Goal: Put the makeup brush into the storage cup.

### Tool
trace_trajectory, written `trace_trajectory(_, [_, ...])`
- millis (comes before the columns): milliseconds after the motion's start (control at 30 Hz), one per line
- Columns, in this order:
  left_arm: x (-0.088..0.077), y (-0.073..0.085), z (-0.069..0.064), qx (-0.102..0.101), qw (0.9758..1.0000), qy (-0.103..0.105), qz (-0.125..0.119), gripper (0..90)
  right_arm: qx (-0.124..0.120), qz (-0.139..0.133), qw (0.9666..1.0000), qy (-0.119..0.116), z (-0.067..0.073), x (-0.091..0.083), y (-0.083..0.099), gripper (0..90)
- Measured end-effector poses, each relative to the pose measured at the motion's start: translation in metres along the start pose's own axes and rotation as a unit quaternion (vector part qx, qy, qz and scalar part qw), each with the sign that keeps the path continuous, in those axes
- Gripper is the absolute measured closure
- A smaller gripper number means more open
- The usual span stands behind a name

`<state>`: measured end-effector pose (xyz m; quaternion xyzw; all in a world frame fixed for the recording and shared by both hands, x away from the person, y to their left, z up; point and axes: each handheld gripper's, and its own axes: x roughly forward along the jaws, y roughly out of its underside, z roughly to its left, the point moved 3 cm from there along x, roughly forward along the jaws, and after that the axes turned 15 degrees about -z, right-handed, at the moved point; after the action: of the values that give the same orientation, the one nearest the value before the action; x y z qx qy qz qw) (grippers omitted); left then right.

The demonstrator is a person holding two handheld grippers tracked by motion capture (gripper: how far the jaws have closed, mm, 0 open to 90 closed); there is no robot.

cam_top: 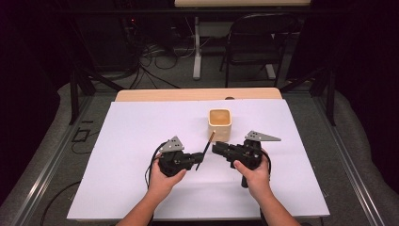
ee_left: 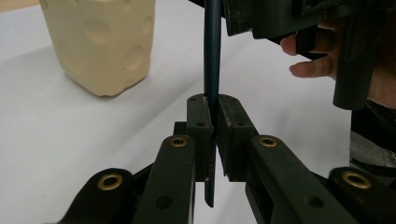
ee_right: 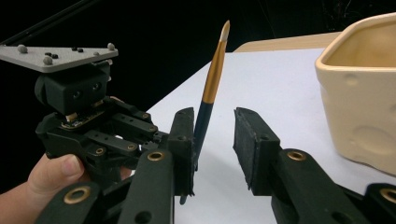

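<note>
One slim paintbrush with a dark blue handle, gold ferrule and pale tip [ee_right: 211,88] stands tilted between my two tools, just in front of the cream square ceramic cup [cam_top: 219,123] on the white table sheet [cam_top: 117,155]. My left gripper [ee_left: 212,135] pinches the handle low down, pads pressed together on it. My right gripper [ee_right: 215,144] stands spread around the shaft, one pad beside it, not clamping. I judge this a handover; next, my right must close before my left lets go.

Probably a lab: black frame [cam_top: 75,89], floor cables [cam_top: 160,59].
</note>
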<state>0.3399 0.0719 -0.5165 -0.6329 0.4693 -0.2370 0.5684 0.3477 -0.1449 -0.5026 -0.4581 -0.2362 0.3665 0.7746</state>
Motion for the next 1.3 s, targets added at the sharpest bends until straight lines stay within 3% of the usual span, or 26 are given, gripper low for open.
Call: trace_trajectory(1300, [0.014, 0.007, -0.015, 0.003, 0.9996, 0.028, 0.007, 83.8, 0.058, -0.024, 0.998, -0.003, -0.006, -0.005, -0.002, 76.1])
